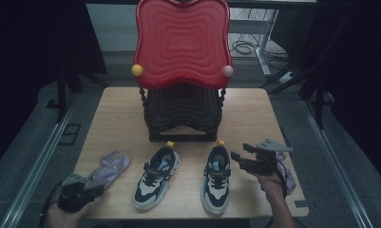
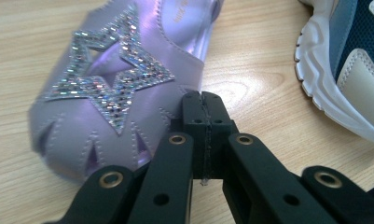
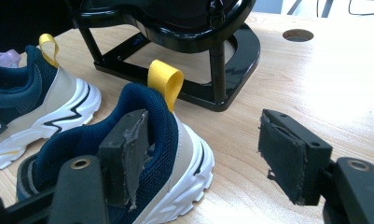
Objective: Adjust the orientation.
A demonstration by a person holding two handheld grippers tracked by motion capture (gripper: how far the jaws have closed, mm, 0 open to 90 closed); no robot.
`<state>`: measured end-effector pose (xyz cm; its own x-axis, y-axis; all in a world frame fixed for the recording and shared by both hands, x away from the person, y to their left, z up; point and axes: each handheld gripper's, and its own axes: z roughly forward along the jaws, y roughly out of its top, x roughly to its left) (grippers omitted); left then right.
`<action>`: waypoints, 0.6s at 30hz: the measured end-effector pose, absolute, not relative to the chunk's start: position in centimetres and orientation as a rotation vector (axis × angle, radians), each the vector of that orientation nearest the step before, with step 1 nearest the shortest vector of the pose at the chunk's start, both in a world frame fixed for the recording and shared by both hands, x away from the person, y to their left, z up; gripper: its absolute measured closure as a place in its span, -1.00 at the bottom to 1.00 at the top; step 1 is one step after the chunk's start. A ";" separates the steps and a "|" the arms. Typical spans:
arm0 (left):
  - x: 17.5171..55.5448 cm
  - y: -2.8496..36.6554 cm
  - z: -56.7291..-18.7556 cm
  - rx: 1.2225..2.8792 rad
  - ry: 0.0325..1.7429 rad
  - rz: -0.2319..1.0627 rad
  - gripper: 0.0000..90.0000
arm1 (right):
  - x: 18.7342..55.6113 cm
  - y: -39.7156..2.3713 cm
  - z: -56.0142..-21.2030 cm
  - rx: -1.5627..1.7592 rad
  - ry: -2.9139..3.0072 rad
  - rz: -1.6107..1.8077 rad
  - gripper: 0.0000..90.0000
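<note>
Lilac and sequinned, one sandal [image 2: 114, 84] lay left of the two sneakers, which sat in front of the black-and-red rack [image 1: 181, 71] on the worktop [image 1: 117, 114]. Nothing appeared to be lifted yet, so all the work remained. Left tongs [image 2: 203, 100], pressed together and empty, rested just beside the sandal. Right tongs [image 3: 208, 149] stood spread by the right sneaker [image 3: 128, 154], one pad against its heel collar. A second sandal possibly lay behind the right hand [image 1: 272, 183].

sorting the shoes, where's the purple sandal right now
In the high view the purple sandal lies on the table's front left, just left of the left sneaker, with the shut left gripper at its near end.
</note>
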<state>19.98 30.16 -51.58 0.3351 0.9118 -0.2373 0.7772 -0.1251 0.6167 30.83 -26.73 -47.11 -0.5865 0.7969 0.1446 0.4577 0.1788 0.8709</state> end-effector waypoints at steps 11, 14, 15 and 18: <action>19.7 31.5 -52.0 1.936 1.545 0.281 1.00 | 30.8 -26.8 -47.2 1.195 2.115 1.367 -0.26; 20.0 32.0 -52.1 1.921 1.561 0.267 1.00 | 30.9 -26.8 -47.2 1.198 2.114 1.366 -0.26; 20.1 32.2 -52.1 1.918 1.561 0.263 1.00 | 30.8 -26.8 -47.2 1.196 2.115 1.366 -0.26; 20.2 32.5 -52.0 1.910 1.566 0.268 1.00 | 30.8 -26.8 -47.2 1.196 2.114 1.364 -0.26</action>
